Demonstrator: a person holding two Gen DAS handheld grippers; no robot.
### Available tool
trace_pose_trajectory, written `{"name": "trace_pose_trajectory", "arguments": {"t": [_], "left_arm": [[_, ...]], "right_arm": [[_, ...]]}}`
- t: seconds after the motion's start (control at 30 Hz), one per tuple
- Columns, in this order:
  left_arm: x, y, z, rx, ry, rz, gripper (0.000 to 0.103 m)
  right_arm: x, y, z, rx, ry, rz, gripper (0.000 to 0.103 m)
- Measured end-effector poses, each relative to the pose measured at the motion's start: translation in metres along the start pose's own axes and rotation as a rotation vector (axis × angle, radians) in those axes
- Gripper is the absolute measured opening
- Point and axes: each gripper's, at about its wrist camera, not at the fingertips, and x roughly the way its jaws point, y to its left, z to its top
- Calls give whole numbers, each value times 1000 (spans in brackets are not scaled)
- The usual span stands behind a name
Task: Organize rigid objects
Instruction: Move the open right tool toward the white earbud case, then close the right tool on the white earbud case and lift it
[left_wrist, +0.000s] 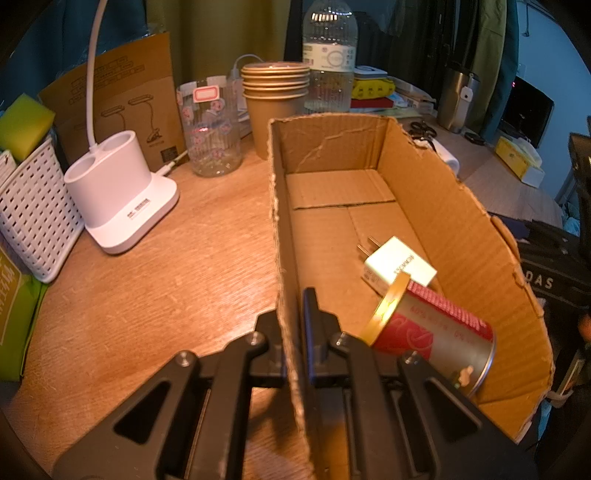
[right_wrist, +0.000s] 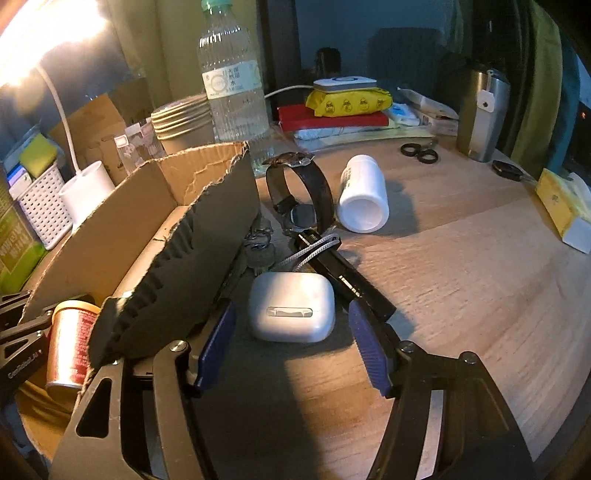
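Left wrist view: one cardboard box (left_wrist: 424, 206) holds two things — a white plug adapter (left_wrist: 397, 264) with two prongs and a red-and-silver can (left_wrist: 439, 336) on its side, its writing too blurred to read. The left gripper (left_wrist: 291, 332) is clamped on the box's near wall. On the right wrist view, the right gripper (right_wrist: 291, 347) is spread wide, holding nothing, either side of one white earbud case (right_wrist: 291, 312). Beyond lie one watch (right_wrist: 301, 192), one white bottle (right_wrist: 364, 195), one black folding knife (right_wrist: 343, 273) — no lettering legible.
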Motion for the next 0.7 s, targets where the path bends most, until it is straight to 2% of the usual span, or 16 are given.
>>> {"name": "trace_pose_trajectory", "arguments": {"t": [0.53,0.57,0.63,0.7], "left_arm": [[1,0,0,0,0,0,7],[0,0,0,1,0,0,7],[0,0,0,1,0,-1,7],[1,0,0,1,0,0,7]], "right_arm": [[19,-3,7,3,62,-1,67],[20,-3,7,1,61,0,66],[19,-2,7,-8,59,13,58],[18,0,6,-11,58,10,58]]}}
